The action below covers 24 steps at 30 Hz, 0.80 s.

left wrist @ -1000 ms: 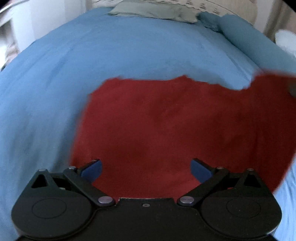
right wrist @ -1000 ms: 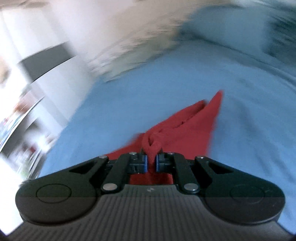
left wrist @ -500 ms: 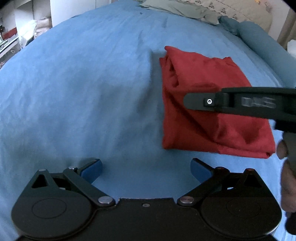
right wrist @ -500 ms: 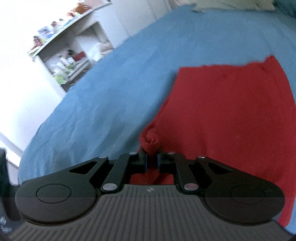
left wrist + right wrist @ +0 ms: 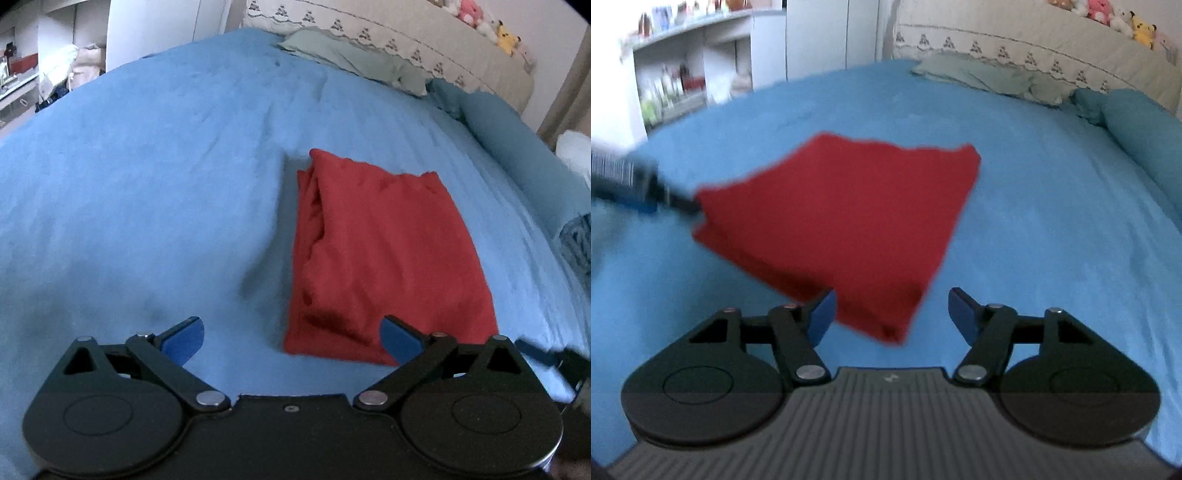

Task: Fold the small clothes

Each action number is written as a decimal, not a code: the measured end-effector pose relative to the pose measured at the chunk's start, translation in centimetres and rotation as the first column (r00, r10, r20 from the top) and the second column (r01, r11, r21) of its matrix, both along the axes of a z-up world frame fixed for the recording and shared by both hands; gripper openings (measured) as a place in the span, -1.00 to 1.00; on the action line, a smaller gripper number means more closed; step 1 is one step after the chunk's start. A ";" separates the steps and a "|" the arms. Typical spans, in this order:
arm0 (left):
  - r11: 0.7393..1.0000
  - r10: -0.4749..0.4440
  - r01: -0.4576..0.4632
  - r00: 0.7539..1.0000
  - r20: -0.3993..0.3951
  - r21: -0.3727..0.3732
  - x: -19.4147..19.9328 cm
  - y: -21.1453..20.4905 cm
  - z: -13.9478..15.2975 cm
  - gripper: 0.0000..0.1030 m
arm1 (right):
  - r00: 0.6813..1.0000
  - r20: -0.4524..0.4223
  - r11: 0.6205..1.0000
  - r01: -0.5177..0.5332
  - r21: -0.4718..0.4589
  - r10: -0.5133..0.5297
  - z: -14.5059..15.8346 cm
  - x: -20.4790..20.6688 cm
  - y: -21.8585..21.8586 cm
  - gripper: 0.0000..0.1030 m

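Observation:
A red garment (image 5: pixel 384 254) lies folded into a rectangle on the blue bed (image 5: pixel 147 184). Its layered edges show along its left side. My left gripper (image 5: pixel 291 341) is open and empty, just short of the garment's near edge. In the right wrist view the garment (image 5: pixel 849 218) lies flat, its near corner between the fingers of my right gripper (image 5: pixel 890 314), which is open and holds nothing. The left gripper shows blurred at the garment's left corner in the right wrist view (image 5: pixel 639 188).
A grey-green pillow (image 5: pixel 351 59) and a cream headboard (image 5: pixel 424 33) with plush toys are at the far end. A blue bolster (image 5: pixel 524 162) lies along the right side. White shelves (image 5: pixel 683 74) stand beyond the bed's left edge.
My right gripper has opened and let go of the red garment, which now lies folded on the bed. Both grippers have pulled back toward its near edge.

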<state>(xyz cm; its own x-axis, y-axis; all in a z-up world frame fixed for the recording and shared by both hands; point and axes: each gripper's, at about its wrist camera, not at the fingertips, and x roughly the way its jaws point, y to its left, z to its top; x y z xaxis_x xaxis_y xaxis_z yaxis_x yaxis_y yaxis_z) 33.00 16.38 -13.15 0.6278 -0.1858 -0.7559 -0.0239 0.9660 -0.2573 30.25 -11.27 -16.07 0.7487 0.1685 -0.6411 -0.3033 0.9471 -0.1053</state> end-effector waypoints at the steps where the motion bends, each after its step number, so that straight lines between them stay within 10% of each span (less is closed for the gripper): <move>1: 1.000 0.002 -0.002 1.000 -0.001 -0.009 0.2 -0.1 0.0 0.96 | 1.000 0.002 1.000 0.003 -0.013 -0.003 -0.5 -0.2 0.1 0.43; 5: 1.000 0.000 -0.001 1.000 -0.010 -0.022 1.0 -0.4 -0.2 0.83 | 1.000 0.016 0.999 0.025 -0.035 -0.024 -1.9 0.6 1.1 0.21; 9: 1.000 0.004 -0.005 1.000 -0.017 -0.024 1.5 -0.6 -0.4 0.83 | 1.000 0.008 0.999 0.018 -0.047 -0.018 -2.7 1.6 1.3 -0.62; 24: 0.981 -0.002 0.009 0.999 -0.037 0.192 1.9 -1.8 -3.5 0.70 | 0.997 -0.032 0.991 0.068 0.119 -0.065 -3.0 0.4 -2.4 -0.48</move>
